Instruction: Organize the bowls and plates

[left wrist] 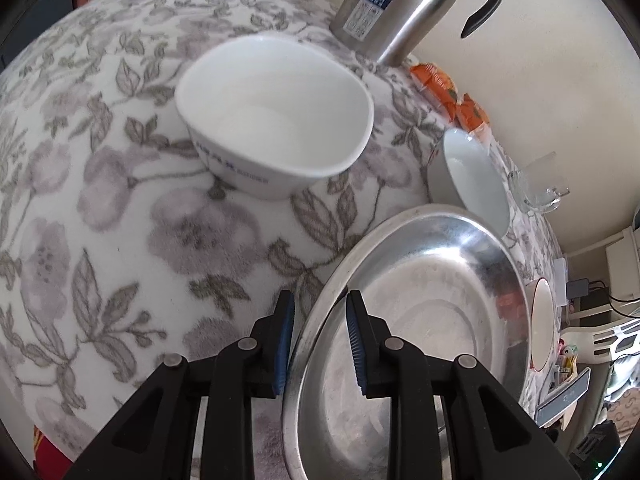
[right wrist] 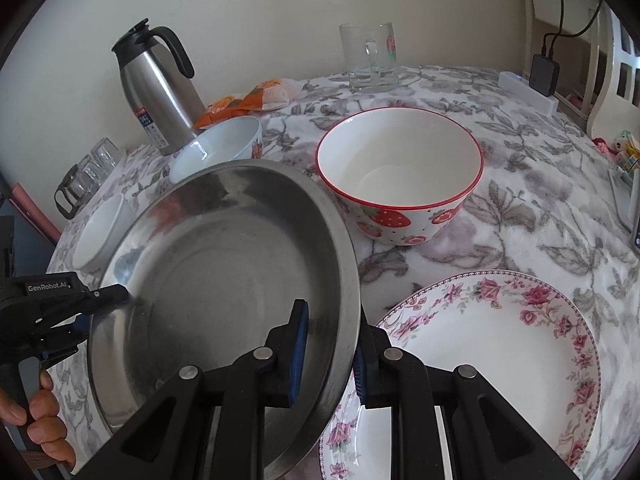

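A round steel plate (right wrist: 224,280) is held by both grippers at opposite rims. My right gripper (right wrist: 332,356) is shut on its near right rim, one pad inside the dish and one outside. My left gripper (left wrist: 320,344) is shut on the other rim of the steel plate (left wrist: 420,320) and shows at the left of the right wrist view, a hand below it. Its right edge overlaps a floral plate (right wrist: 480,360) in view. A strawberry bowl (right wrist: 400,176) stands behind. A white square bowl (left wrist: 276,120) and a round white bowl (left wrist: 472,176) sit farther off.
A steel thermos jug (right wrist: 160,88) stands by the wall, with an orange packet (right wrist: 248,100) beside it. A glass mug (right wrist: 372,56) is at the back of the flowered tablecloth (left wrist: 120,200). Several glasses (right wrist: 88,176) sit at the far left edge.
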Demonstrator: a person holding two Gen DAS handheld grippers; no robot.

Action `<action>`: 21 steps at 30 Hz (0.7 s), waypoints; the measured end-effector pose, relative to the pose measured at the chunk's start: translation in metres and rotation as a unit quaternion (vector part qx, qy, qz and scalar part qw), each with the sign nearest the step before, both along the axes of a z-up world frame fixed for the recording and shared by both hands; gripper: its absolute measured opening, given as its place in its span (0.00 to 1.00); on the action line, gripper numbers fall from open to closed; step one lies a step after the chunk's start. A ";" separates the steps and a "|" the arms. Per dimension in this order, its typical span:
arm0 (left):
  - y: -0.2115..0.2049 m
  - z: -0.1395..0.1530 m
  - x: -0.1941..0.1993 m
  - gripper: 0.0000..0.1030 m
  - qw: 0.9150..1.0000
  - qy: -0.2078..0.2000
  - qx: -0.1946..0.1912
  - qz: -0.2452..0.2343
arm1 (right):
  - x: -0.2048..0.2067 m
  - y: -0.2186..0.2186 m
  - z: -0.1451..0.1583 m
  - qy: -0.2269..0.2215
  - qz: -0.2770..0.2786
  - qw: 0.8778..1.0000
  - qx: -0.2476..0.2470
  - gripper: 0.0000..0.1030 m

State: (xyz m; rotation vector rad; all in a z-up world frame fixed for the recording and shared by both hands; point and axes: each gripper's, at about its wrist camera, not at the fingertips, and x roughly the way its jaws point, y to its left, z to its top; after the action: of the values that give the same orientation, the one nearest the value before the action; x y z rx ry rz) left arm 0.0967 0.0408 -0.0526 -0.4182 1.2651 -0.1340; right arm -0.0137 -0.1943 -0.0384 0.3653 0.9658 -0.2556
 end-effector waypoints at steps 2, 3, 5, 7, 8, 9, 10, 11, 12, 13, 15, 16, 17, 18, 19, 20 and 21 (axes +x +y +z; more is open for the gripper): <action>0.000 -0.001 0.000 0.25 1.000 0.002 -0.002 0.001 | -0.001 0.000 0.000 0.000 -0.001 1.000 0.002 0.21; 0.001 -0.001 0.000 0.25 1.000 0.002 -0.001 0.000 | 0.000 -0.001 -0.001 0.002 -0.001 1.000 0.003 0.21; 0.001 0.000 -0.001 0.25 1.000 0.000 -0.001 -0.001 | 0.000 0.000 -0.002 0.004 0.000 1.000 0.002 0.21; 0.001 0.000 -0.001 0.25 1.000 0.000 0.001 -0.001 | 0.000 0.000 -0.002 0.004 0.000 1.000 0.003 0.21; 0.001 0.001 -0.001 0.25 1.000 0.000 0.002 -0.001 | -0.001 0.001 -0.002 0.004 0.000 1.000 0.004 0.21; 0.001 0.001 -0.001 0.25 1.000 0.001 0.003 -0.001 | 0.000 0.001 -0.002 0.005 0.001 1.000 0.004 0.21; 0.002 0.001 -0.001 0.25 1.000 0.001 0.003 0.001 | 0.000 0.001 -0.002 0.005 0.002 1.000 0.004 0.21; 0.001 0.001 0.001 0.25 1.000 0.004 0.005 0.000 | 0.000 0.001 -0.002 0.005 0.003 1.000 0.004 0.21; 0.003 0.002 -0.001 0.25 1.000 0.004 0.005 0.001 | 0.000 0.002 -0.002 0.006 0.005 1.000 0.003 0.21; 0.003 0.002 -0.001 0.25 1.000 0.004 0.006 0.001 | 0.000 0.003 -0.002 0.006 0.006 1.000 0.002 0.21; 0.004 0.002 -0.001 0.25 1.000 0.006 0.008 0.003 | 0.000 0.003 -0.002 0.006 0.007 1.000 0.001 0.21; 0.004 0.002 0.000 0.25 1.000 0.007 0.008 0.003 | 0.000 0.003 -0.003 0.006 0.007 1.000 0.001 0.21; 0.003 0.002 0.000 0.25 1.000 0.009 0.008 0.003 | 0.000 0.003 -0.003 0.007 0.008 1.000 0.002 0.21; 0.003 0.002 0.000 0.25 1.000 0.011 0.008 0.004 | 0.000 0.003 -0.003 0.008 0.008 1.000 0.003 0.21; 0.004 0.002 0.000 0.27 1.000 0.014 0.009 0.004 | 0.000 0.003 -0.003 0.009 0.009 1.000 0.004 0.21; 0.004 0.002 0.000 0.27 1.000 0.016 0.007 0.004 | 0.001 0.003 -0.004 0.011 0.010 1.000 0.005 0.21; 0.004 0.003 0.000 0.27 1.000 0.018 0.007 0.004 | 0.001 0.003 -0.004 0.011 0.011 1.000 0.006 0.22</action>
State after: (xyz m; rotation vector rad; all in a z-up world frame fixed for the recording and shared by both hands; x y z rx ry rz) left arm 0.0968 0.0450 -0.0498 -0.4159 1.2980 -0.1108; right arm -0.0132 -0.1911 -0.0425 0.3631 0.9934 -0.2354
